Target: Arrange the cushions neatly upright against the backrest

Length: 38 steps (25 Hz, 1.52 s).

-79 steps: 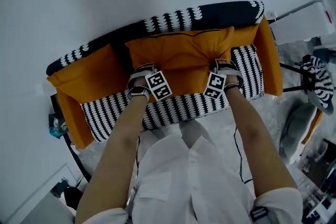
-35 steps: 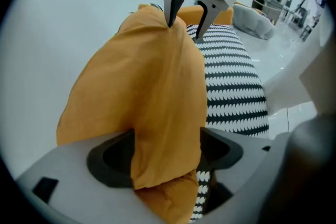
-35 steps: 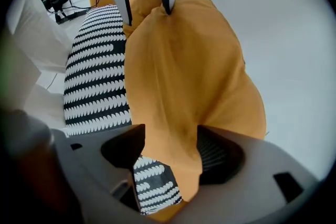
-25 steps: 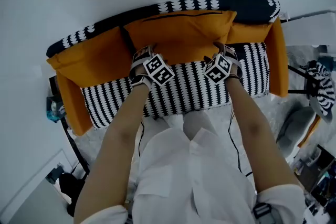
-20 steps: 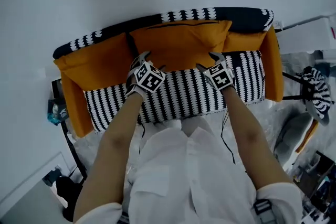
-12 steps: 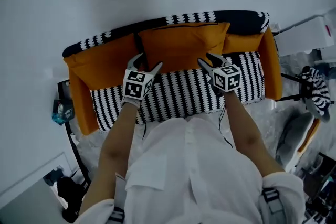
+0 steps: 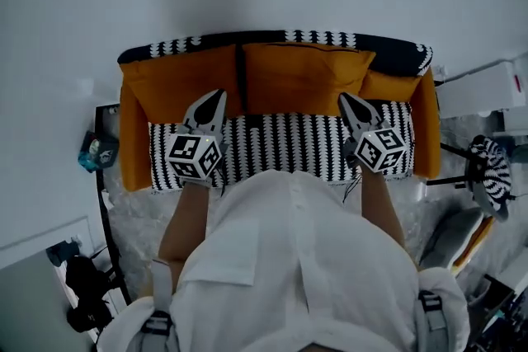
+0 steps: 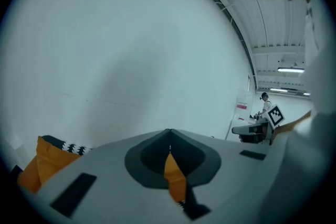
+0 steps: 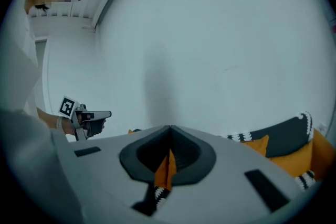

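Observation:
Three orange cushions lean against the backrest of a black-and-white patterned sofa (image 7: 280, 146): the left one (image 7: 177, 82), the middle one (image 7: 305, 78) and a partly covered right one (image 7: 388, 85). My left gripper (image 7: 216, 95) hovers over the seat in front of the left cushion, clear of it. Over the right end of the seat hangs my right gripper (image 7: 345, 99). Both pairs of jaws have just been closing with nothing between them, and both are shut. In the gripper views the closed tips (image 8: 169, 131) (image 9: 170, 127) point at the white wall above the sofa.
Orange side panels (image 7: 130, 136) cover both armrests. A white wall rises behind the sofa. A white unit (image 7: 483, 86) and a striped cloth (image 7: 492, 169) stand to the right, with a blue object (image 7: 92, 152) on the floor at the left. A distant person (image 8: 265, 105) works at a bench.
Both grippers let go of the middle cushion, rose and drew back over the seat, rolled upright, and their jaws went from open to shut. The cushion stays against the backrest.

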Each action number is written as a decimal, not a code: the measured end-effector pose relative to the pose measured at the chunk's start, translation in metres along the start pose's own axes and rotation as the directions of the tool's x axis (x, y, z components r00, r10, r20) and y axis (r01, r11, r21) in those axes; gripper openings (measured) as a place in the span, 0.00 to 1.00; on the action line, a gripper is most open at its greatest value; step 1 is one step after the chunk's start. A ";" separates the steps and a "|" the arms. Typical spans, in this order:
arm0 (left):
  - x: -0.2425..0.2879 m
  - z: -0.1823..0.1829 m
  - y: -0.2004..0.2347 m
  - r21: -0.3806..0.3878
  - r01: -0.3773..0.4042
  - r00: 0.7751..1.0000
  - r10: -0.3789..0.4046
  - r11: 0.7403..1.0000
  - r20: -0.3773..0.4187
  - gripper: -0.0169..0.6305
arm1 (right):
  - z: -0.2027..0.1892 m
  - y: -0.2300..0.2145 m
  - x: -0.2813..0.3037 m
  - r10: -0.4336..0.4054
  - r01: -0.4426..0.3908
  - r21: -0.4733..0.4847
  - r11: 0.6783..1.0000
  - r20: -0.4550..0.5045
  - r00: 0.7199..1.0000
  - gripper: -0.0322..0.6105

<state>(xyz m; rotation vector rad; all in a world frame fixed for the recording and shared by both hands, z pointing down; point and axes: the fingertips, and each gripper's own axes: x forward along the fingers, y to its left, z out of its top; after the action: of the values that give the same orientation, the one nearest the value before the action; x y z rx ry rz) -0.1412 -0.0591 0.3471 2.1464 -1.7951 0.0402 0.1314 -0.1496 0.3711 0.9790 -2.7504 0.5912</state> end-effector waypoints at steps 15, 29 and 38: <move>-0.056 0.093 0.014 0.095 0.004 0.967 -0.028 0.995 0.254 0.05 | 0.097 0.072 -0.006 0.052 -0.010 -0.190 0.982 0.217 0.975 0.06; -0.057 0.106 0.026 0.103 0.007 0.962 -0.034 0.995 0.269 0.05 | 0.093 0.081 0.009 0.053 -0.009 -0.209 0.978 0.207 0.977 0.06; -0.050 0.116 0.032 0.112 0.025 0.959 -0.055 0.993 0.279 0.05 | 0.104 0.086 0.015 0.042 0.013 -0.235 0.972 0.227 0.973 0.06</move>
<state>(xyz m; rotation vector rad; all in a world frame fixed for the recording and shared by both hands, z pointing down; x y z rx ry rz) -0.2048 -0.0484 0.2343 2.3640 -1.9407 -0.1941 0.0635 -0.1410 0.2538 1.0289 -2.9411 0.1516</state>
